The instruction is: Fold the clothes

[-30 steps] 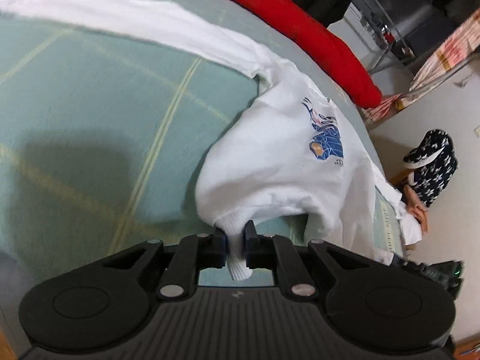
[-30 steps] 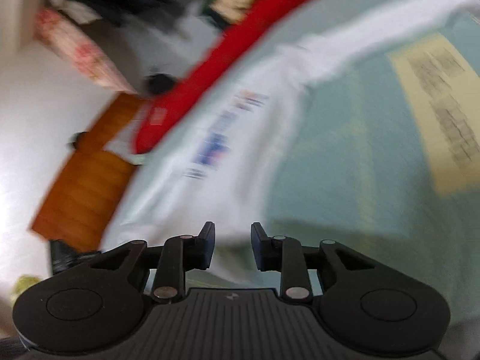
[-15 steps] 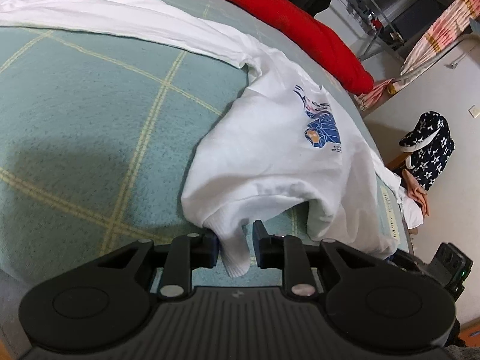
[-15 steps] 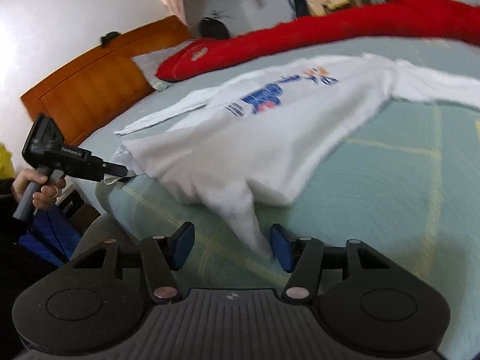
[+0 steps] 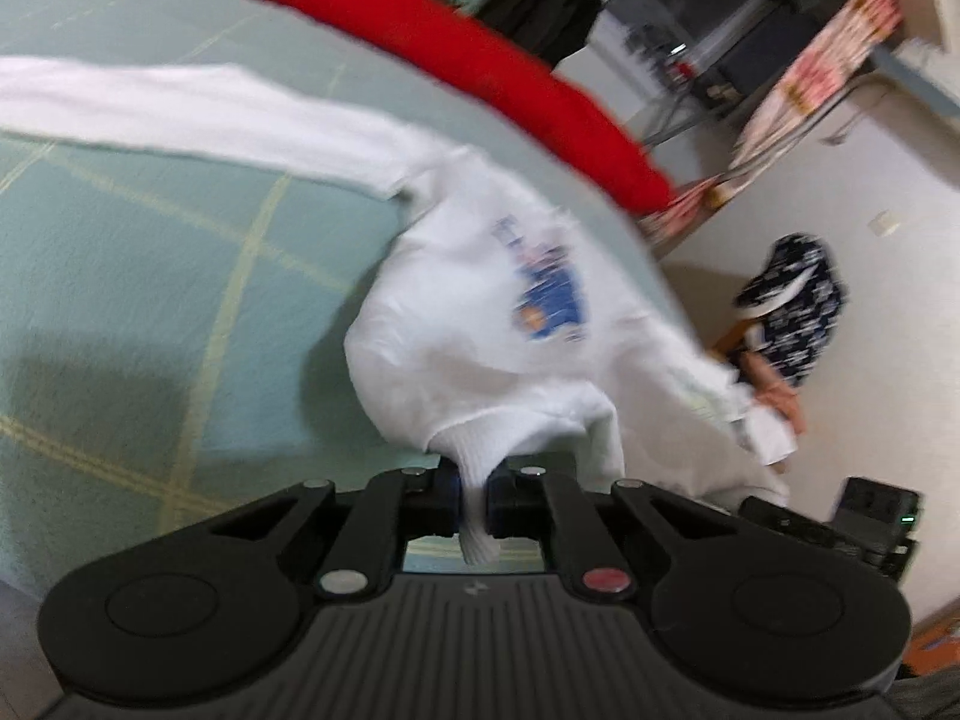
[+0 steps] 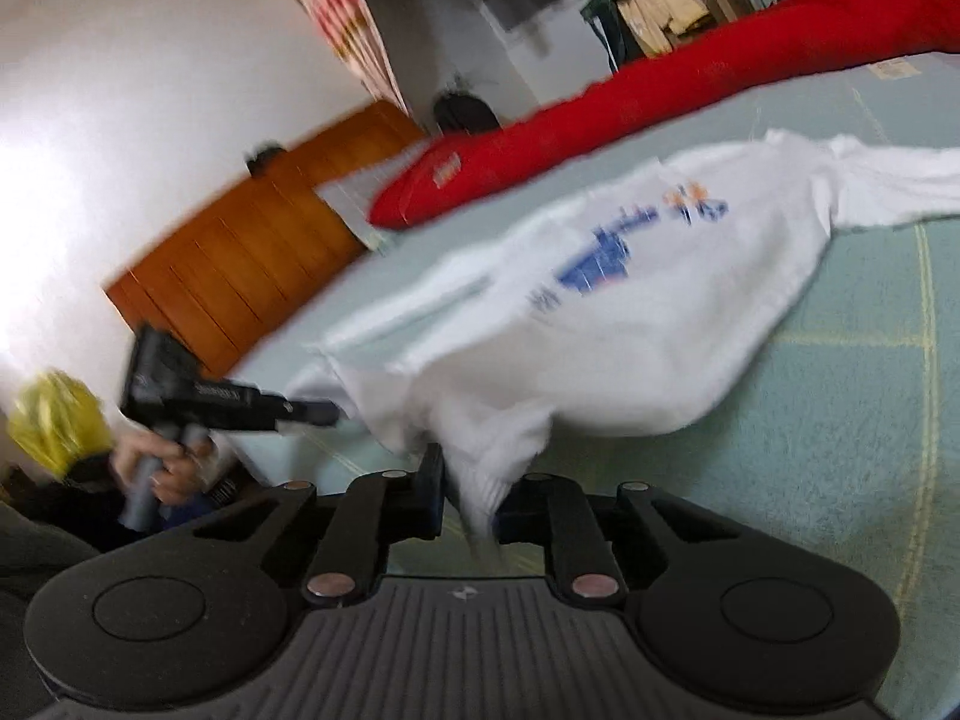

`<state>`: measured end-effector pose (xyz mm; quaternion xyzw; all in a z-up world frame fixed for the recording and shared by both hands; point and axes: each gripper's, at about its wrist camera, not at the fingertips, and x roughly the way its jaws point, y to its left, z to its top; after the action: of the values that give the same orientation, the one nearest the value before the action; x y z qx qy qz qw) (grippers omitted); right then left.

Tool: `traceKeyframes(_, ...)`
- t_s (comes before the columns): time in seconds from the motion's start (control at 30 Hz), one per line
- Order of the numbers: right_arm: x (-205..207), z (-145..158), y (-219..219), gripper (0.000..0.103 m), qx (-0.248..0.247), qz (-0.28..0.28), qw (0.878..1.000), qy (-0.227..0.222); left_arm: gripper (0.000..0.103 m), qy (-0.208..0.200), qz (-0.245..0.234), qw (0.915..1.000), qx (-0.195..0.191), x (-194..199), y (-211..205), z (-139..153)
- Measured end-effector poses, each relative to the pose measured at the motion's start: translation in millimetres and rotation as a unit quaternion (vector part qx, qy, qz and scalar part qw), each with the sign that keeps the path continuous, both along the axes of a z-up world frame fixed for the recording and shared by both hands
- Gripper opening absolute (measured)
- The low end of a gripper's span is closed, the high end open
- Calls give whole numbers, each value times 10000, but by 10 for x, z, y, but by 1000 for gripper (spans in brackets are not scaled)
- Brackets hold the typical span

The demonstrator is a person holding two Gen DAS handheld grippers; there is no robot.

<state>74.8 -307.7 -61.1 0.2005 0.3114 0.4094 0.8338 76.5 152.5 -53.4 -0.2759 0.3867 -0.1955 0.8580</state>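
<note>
The left gripper [image 5: 474, 489] pinches the ribbed hem of the white sweatshirt [image 5: 480, 324] between its jaws. The right gripper [image 6: 471, 495] pinches another hem corner; the sweatshirt [image 6: 630, 324] lies ahead on the bed [image 6: 870, 420].

A red bolster [image 5: 480, 72] lies far ahead across the green bedspread [image 5: 150, 276]. A wooden headboard [image 6: 252, 264] stands ahead to the left, a yellow bag [image 6: 57, 420] below it.
</note>
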Motion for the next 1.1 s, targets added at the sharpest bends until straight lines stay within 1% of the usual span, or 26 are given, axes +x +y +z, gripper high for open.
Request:
traceKeyframes(0.1, -83, 223, -170, 17, 288, -58, 9996, 8, 5, -103, -108, 9997, -168, -120, -8, 202)
traceKeyframes(0.2, -161, 380, -366, 17, 580, -115, 9982, 78, 5, -107, -206, 9997, -120, -241, -2, 298)
traceKeyframes(0.23, -161, 366, -399, 17, 449, -171, 9987, 188, 6, -82, -254, 9996, -97, -273, 11, 305)
traceKeyframes(0.27, -152, 329, -414, 17, 153, -266, 9990, 330, 10, 46, -240, 9997, 6, -282, 29, 273)
traceKeyframes(0.37, -126, 219, -459, 20, -734, -550, 9929, 755, 11, 505, -238, 9979, 340, -317, 63, 142)
traceKeyframes(0.4, -117, 183, -474, 21, -1028, -643, 9886, 895, 11, 665, -242, 9964, 460, -329, 71, 95)
traceKeyframes(0.47, -100, 109, -504, 23, -1613, -828, 9764, 1172, 11, 840, -186, 9930, 813, -359, 92, 57)
traceKeyframes(0.53, -109, 32, -508, 31, -2051, -931, 9651, 1336, 11, 819, -109, 9923, 926, -384, 137, 86)
traceKeyframes(0.57, -118, -6, -506, 34, -2250, -971, 9593, 1404, 13, 761, -70, 9925, 959, -380, 164, 120)
traceKeyframes(0.6, -125, -13, -514, 38, -2309, -1005, 9573, 1417, 15, 697, -27, 9926, 998, -363, 181, 160)
traceKeyframes(0.67, -129, 63, -532, 47, -2236, -1128, 9598, 1268, 22, 564, 1, 9923, 1105, -284, 178, 226)
traceKeyframes(0.73, -97, 157, -504, 60, -2138, -1199, 9640, 1031, 25, 489, -27, 9912, 1226, -160, 135, 253)
traceKeyframes(0.77, -66, 200, -489, 63, -2093, -1205, 9659, 929, 28, 458, -44, 9907, 1280, -92, 110, 270)
traceKeyframes(0.8, -24, 248, -472, 69, -2060, -1193, 9675, 853, 30, 430, -20, 9907, 1290, -14, 99, 277)
traceKeyframes(0.83, 22, 286, -457, 74, -2046, -1177, 9685, 791, 36, 383, -20, 9910, 1286, 75, 69, 282)
traceKeyframes(0.87, 74, 309, -429, 75, -2056, -1148, 9692, 724, 40, 328, -20, 9915, 1258, 183, 44, 286)
traceKeyframes(0.93, 178, 346, -355, 80, -2090, -1070, 9702, 601, 42, 229, 22, 9930, 1156, 385, -2, 278)
traceKeyframes(1.0, 309, 357, -280, 83, -2067, -1031, 9714, 545, 42, 139, 111, 9951, 969, 618, -20, 243)
traceKeyframes(1.03, 366, 349, -250, 87, -2040, -1032, 9720, 536, 42, 121, 192, 9966, 797, 749, -11, 222)
traceKeyframes(1.1, 476, 313, -187, 88, -1989, -1055, 9728, 542, 42, 122, 355, 9984, 420, 1010, 13, 153)
